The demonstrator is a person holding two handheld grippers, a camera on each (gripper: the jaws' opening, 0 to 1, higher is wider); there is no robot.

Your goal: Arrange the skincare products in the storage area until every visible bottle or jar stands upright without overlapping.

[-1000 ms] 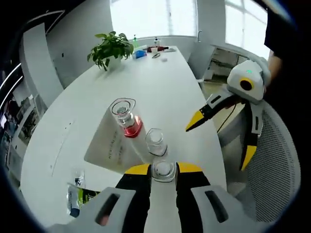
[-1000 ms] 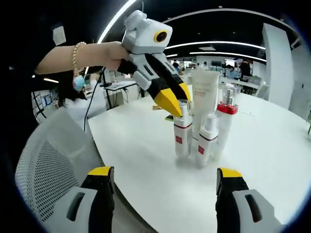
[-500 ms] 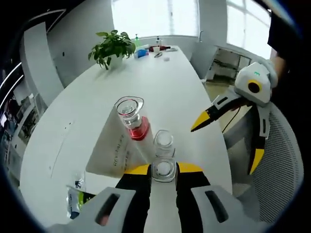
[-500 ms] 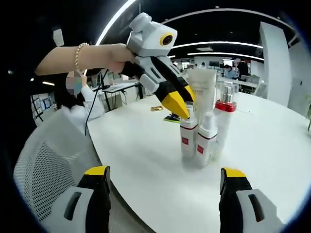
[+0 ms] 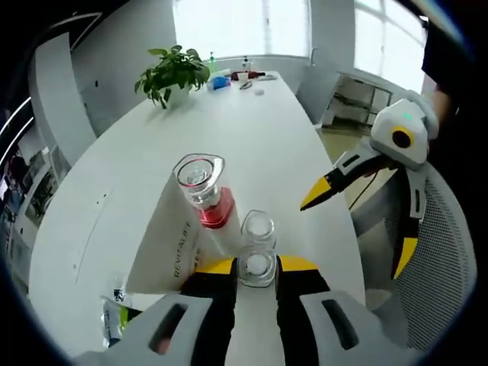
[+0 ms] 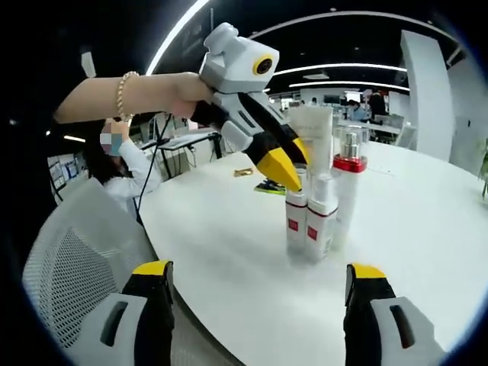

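While you look down along your left gripper, its yellow-tipped jaws are clenched on the clear cap of a small bottle standing on the white surface, as they were a second ago. Just beyond it stands a second small bottle, touching or nearly touching the first. Behind that rises the red-collared pump bottle, and the white tube stands against its left side; all four are upright and packed close. Compared with half a second ago the group sits a little lower and more to the left in this view, which is your hand moving. A green sachet lies flat near the lower left edge, and a potted plant stands at the far end. Your right gripper hangs off the surface's right edge over a mesh chair, jaws spread wide.

From your right gripper view, your own jaws stand wide apart with nothing between them. The left gripper reaches down from your hand onto the nearer small bottle, which now stands tight beside its twin; a second ago there was a slight gap. The pump bottle and tube stand just behind.
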